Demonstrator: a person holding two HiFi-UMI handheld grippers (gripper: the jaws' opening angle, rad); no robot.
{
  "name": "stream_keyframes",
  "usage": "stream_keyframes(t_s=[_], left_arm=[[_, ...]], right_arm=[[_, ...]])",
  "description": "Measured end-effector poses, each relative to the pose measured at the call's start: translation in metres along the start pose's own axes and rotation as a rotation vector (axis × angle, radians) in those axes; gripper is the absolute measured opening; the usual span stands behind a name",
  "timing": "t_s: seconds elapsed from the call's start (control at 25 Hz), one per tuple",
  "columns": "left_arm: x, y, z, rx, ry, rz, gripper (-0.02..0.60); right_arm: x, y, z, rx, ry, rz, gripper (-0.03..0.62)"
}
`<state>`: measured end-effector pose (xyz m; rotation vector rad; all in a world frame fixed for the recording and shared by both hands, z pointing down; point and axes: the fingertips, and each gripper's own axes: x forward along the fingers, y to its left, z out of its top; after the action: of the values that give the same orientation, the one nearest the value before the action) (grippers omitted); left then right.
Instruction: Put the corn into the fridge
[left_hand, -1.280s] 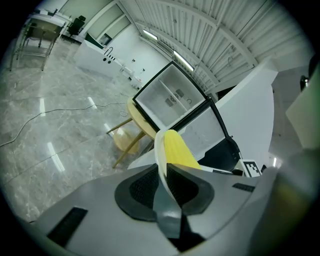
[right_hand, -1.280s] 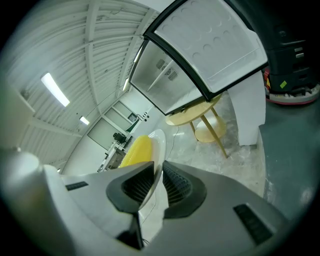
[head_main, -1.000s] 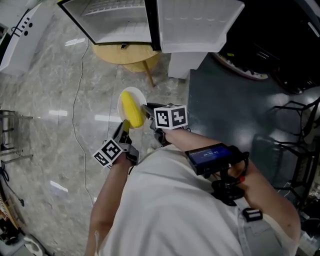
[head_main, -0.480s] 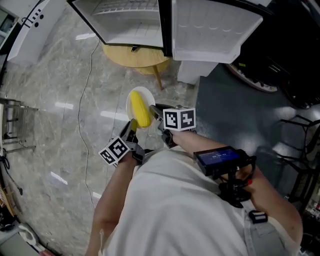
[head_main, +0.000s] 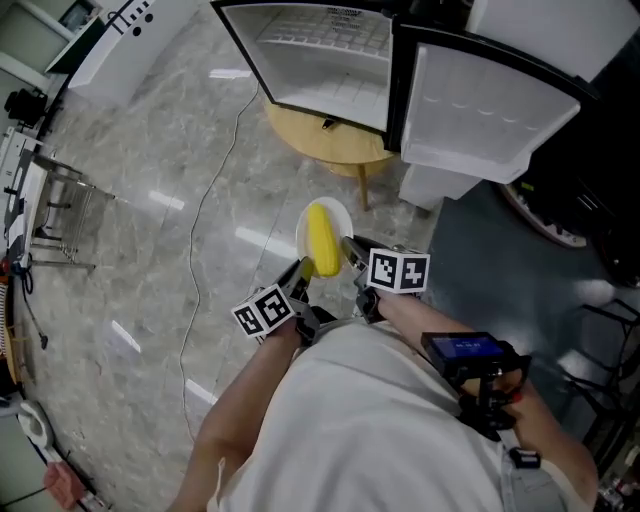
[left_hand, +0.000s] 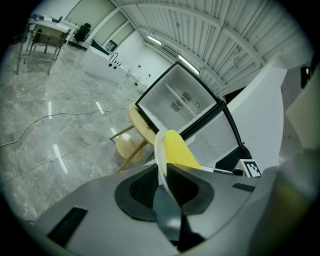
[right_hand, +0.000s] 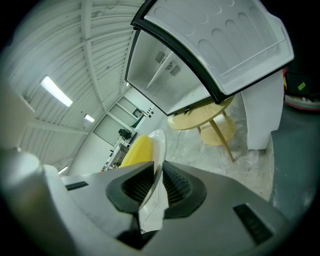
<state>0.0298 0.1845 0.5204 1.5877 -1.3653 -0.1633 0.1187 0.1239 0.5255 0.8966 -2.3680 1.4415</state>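
A yellow corn cob (head_main: 321, 238) lies on a small white plate (head_main: 339, 213), carried in the air above the floor. My left gripper (head_main: 303, 270) is shut on the plate's near left rim, my right gripper (head_main: 351, 252) shut on its near right rim. In the left gripper view the plate (left_hand: 160, 150) stands edge-on between the jaws with the corn (left_hand: 178, 151) to its right. In the right gripper view the plate (right_hand: 157, 145) is pinched edge-on, the corn (right_hand: 137, 151) to its left. Ahead, the fridge (head_main: 320, 55) stands on a round wooden stool with its door (head_main: 490, 95) swung open.
The round wooden stool (head_main: 326, 137) holds the fridge off the marble floor. A cable (head_main: 210, 180) trails across the floor at left. A metal rack (head_main: 40, 205) and a white counter (head_main: 130, 40) stand at far left. A dark mat (head_main: 520, 250) lies at right.
The plate with the corn has been carried forward and the fridge now lies closer and more to the right in the head view. Both grippers keep their hold.
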Motion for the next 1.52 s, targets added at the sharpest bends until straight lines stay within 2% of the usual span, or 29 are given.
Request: stream_keyframes(t_s=[0.24, 0.52, 1.32, 1.52], left_arm=[[0.000, 0.006, 0.013, -0.005, -0.004, 0.016, 0.058], [0.013, 0.023, 0.027, 0.005, 0.027, 0.015, 0.058], [0.073, 0.058, 0.135, 0.050, 0.108, -0.059, 0.058], [0.084, 0.059, 0.160, 0.063, 0.132, -0.107, 0.057]], right_arm=[[0.012, 0.008, 0.006, -0.005, 0.013, 0.013, 0.057], [0.031, 0.003, 0.014, 0.012, 0.012, -0.014, 0.057], [0.117, 0.012, 0.087, 0.060, -0.068, -0.091, 0.057], [0.133, 0.016, 0.102, 0.094, -0.103, -0.118, 0.057]])
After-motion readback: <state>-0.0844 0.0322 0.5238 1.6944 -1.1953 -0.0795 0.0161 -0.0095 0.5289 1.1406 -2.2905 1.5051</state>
